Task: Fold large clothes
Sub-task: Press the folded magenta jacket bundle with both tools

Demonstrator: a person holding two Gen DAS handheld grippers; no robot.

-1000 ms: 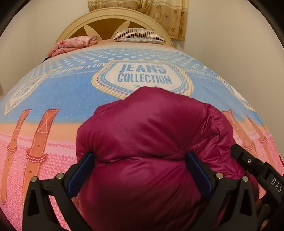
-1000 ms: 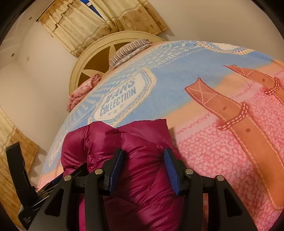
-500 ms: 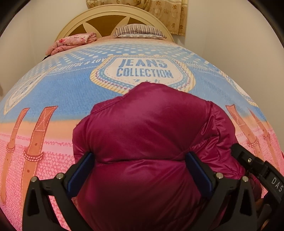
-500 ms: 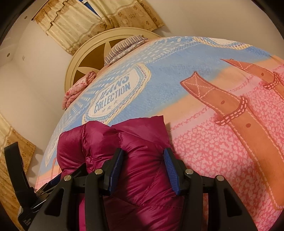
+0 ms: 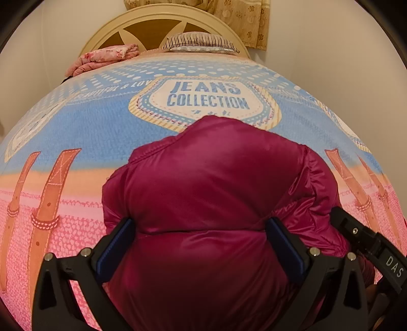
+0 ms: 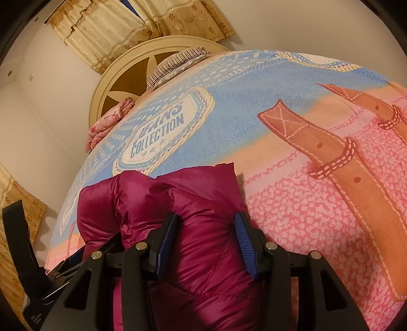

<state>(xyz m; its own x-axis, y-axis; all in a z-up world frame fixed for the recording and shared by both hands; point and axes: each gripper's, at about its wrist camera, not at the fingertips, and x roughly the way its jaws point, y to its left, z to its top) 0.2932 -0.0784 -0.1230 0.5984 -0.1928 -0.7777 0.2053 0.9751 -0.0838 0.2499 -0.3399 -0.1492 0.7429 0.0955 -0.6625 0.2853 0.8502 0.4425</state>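
Left wrist view: the left claw (image 5: 199,244) is pointing steeply down at a bulky magenta puffer jacket (image 5: 211,183) that is lying bunched on the bedspread (image 5: 84,132). The jaws are standing wide, and the jacket's padding is filling the whole gap between the two blue pads (image 5: 115,248). The fabric is bulging against both pads and a crease is running across from one to the other, so the claw is gripping the jacket. Most of the jacket is extending forward of the fingertips, toward the "JEANS COLLECTION" print; a narrower part is passing under the claw toward the camera.

Right wrist view: the right claw (image 6: 206,240) is tilting down less steeply and is sitting on the right edge of the same jacket (image 6: 198,193). Its jaws are standing about half open, with a fold of the jacket pinched between the pads (image 6: 166,240). The rest of the jacket is spreading forward and to the left of this claw, while bare pink bedspread (image 6: 292,208) is lying just beside its right finger. The left claw's body (image 6: 17,244) is showing at the far left edge.

Beyond both claws, a striped pillow (image 5: 198,42) and a folded pink floral cloth (image 5: 101,57) are resting against the headboard (image 5: 152,24).
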